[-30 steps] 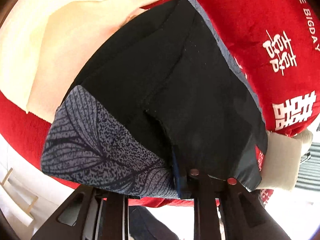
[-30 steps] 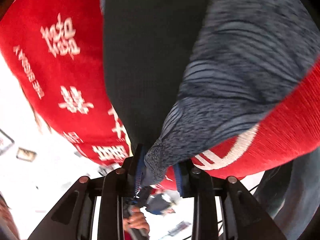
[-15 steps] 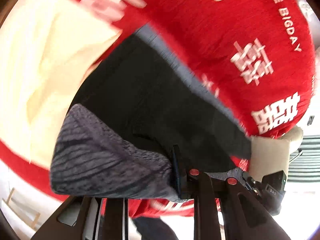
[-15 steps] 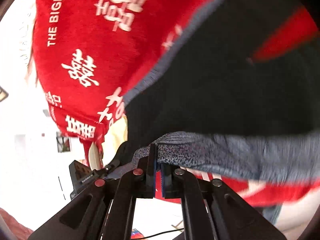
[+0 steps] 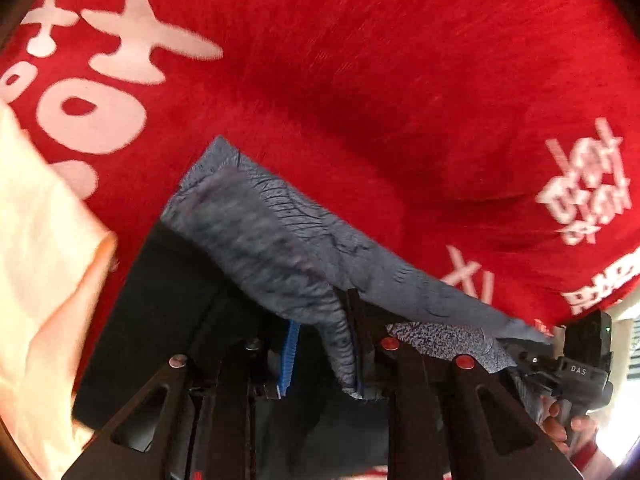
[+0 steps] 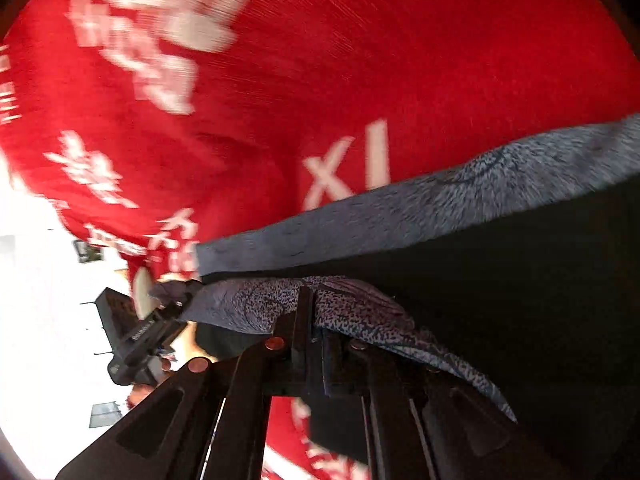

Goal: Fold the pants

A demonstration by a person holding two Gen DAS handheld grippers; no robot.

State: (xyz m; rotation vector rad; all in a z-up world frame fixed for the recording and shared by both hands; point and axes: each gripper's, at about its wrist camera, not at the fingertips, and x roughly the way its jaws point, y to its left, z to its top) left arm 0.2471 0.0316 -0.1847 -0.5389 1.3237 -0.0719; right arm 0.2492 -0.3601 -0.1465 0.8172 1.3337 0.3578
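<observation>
Left gripper (image 5: pixel 320 336) pinches the pants' (image 5: pixel 280 248) grey leaf-print hem. Right gripper (image 6: pixel 314 312) jaws are pressed together on the same hem over the red cloth (image 6: pixel 400 60).

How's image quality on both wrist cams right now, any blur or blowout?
Left wrist: red cloth lettering smeared, pants hem soft, window corner at right glaring. Right wrist: heavier streaking on the lettering, room at left blown out white, pants black part nearly featureless.

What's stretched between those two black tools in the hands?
The patterned blue-grey hem of the pants runs between them. The right wrist view shows it from the right tool to the left tool; each pinches it.
</observation>
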